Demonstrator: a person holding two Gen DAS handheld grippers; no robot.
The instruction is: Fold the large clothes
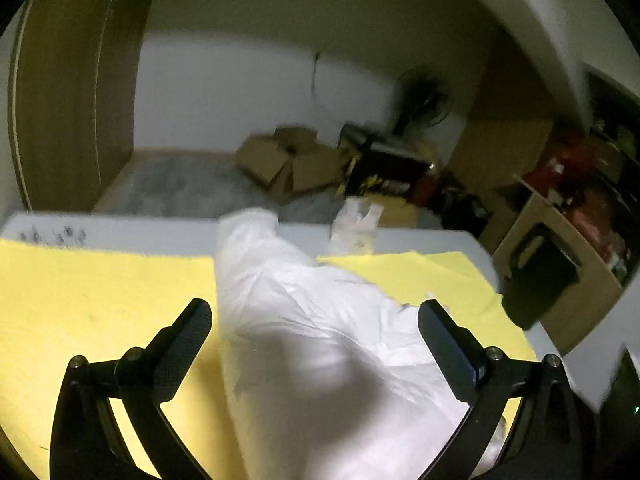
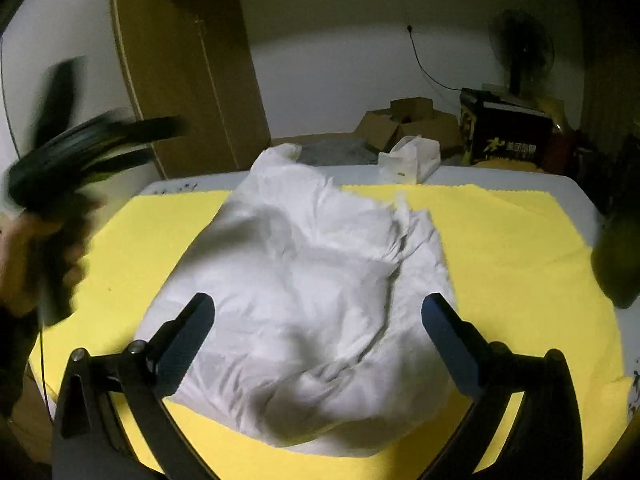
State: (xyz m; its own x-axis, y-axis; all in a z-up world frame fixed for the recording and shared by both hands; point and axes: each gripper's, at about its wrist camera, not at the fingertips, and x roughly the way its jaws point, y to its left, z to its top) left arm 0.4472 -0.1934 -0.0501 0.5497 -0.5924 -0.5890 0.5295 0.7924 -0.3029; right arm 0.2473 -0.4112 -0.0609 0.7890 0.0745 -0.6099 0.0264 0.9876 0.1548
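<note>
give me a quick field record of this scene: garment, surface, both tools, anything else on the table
garment: white garment, bunched and wrinkled, lying on the yellow cloth
surface: yellow cloth spread over a white table
left tool: open, nothing between its fingers, above the garment; blurred in the right wrist view
right tool: open, nothing gripped, above the garment
other item: small white plastic bag at the table's far edge
background: cardboard boxes, a standing fan, a wooden wardrobe
</note>
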